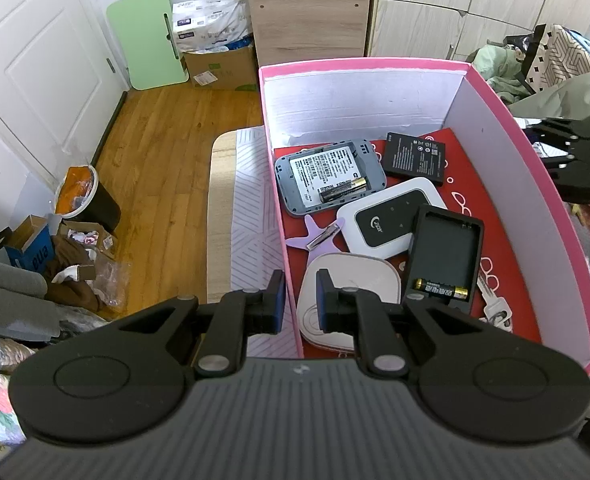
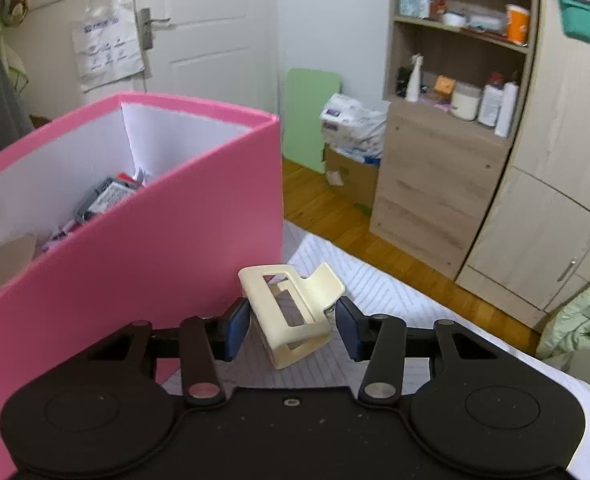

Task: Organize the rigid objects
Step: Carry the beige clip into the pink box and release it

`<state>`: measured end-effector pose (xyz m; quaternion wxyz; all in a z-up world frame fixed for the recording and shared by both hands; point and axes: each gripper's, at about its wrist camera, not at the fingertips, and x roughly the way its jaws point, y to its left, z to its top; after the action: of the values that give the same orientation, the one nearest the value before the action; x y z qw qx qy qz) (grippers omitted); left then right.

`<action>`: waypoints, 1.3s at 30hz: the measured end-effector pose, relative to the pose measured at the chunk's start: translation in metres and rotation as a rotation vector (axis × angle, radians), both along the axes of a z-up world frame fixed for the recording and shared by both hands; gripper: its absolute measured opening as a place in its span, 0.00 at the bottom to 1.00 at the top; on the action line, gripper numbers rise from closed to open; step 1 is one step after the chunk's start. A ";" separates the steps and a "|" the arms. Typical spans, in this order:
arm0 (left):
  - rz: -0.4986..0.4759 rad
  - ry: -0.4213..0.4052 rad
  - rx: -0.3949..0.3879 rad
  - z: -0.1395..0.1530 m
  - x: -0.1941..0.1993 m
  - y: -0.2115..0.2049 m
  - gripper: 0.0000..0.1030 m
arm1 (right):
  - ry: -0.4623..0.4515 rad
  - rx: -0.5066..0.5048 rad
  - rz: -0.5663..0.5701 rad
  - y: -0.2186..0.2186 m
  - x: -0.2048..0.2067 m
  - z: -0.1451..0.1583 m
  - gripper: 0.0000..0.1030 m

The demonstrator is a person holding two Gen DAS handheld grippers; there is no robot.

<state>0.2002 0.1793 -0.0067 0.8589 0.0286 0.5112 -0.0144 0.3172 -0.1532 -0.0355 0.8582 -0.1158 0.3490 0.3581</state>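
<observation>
A pink box stands on a striped cloth. Inside lie a grey router shell with a battery, a black battery pack, a white router, a black cover with a battery, a keys bunch, a purple star clip and a white oval case. My left gripper straddles the box's left wall, pads pressed on it. My right gripper holds a cream hair claw clip beside the pink box, low over the cloth.
The box sits on a white striped cloth over a table. A wooden shelf unit and wardrobe stand behind. A bin and clutter sit on the wood floor at left. Clothes lie at right.
</observation>
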 end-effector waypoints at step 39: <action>-0.018 -0.012 0.036 0.000 -0.003 -0.005 0.13 | 0.327 0.056 0.197 0.125 -0.005 0.064 0.51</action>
<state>0.1976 0.1743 -0.0065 0.8610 0.0487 0.5061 -0.0130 0.3126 -0.0282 0.0281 0.7538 -0.0659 0.4607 0.4639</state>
